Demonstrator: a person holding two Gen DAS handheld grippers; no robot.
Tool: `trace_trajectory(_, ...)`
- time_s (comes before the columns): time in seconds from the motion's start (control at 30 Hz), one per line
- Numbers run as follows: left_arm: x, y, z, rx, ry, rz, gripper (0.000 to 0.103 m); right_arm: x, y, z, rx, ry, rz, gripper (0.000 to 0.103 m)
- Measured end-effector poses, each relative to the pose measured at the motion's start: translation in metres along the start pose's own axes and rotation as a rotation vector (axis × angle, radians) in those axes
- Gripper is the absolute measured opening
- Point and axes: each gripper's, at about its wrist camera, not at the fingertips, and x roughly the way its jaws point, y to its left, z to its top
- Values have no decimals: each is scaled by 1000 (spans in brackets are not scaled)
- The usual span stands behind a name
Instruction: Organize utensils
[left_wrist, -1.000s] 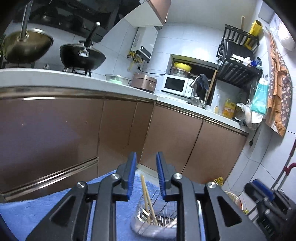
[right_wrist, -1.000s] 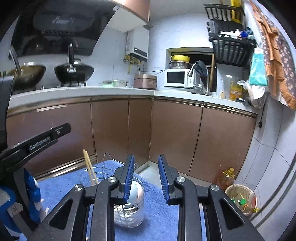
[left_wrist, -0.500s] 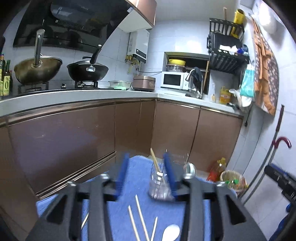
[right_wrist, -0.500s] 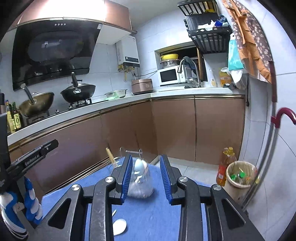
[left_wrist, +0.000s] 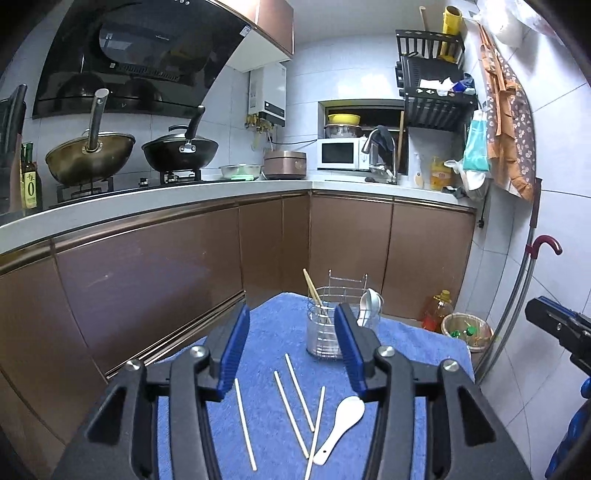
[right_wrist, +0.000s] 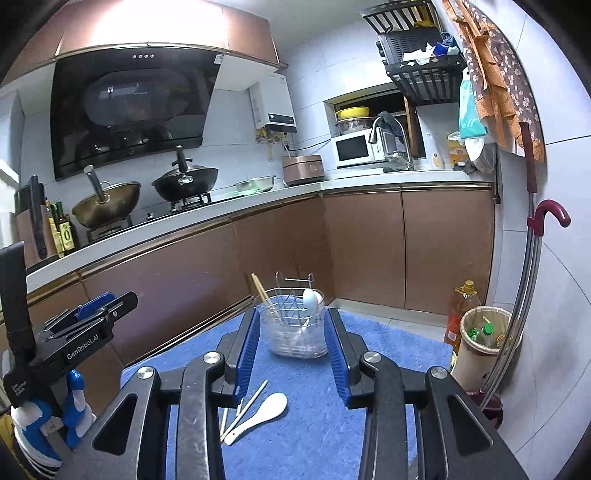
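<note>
Four chopsticks (left_wrist: 293, 395) and a white spoon (left_wrist: 341, 421) lie loose on the blue towel (left_wrist: 424, 343), near in front of the holder (left_wrist: 325, 332), which already has chopsticks and a spoon inside. The left gripper (left_wrist: 291, 354) has just been opening; its jaws are fairly wide, with nothing between them. The right gripper (right_wrist: 291, 354) has opened a little too, also empty. The chopsticks look light, thin and stiff; I would pinch one near its middle. The spoon seems smooth, probably slippery and breakable, so take the handle.
</note>
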Motion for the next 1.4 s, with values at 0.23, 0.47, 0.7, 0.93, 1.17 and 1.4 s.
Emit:
trace_trajectory(0.23, -13, 4, -6, 18, -3, 26, 50, -11, 9, -4, -16, -5, 4, 34)
trace_trajectory(0.47, -17, 9, -7, 20, -3, 38, 51, -16, 10, -3, -20, -16, -6, 35)
trace_trajectory(0.7, -16, 8, -11, 34, -1, 53, 51, -14, 9, -6, -21, -4, -13, 36)
trace_trajectory(0.93, -16, 3, -14, 70, -5, 68, 51, -11, 8, -9, -22, 10, -15, 36)
trace_trajectory(1.17, -16, 1, -15, 85, -6, 75, 51, -11, 9, -9, -23, 12, -15, 36)
trace_trajectory(1.4, -17, 0, -17, 100, -3, 84, 51, -10, 7, -12, -16, 11, -18, 36)
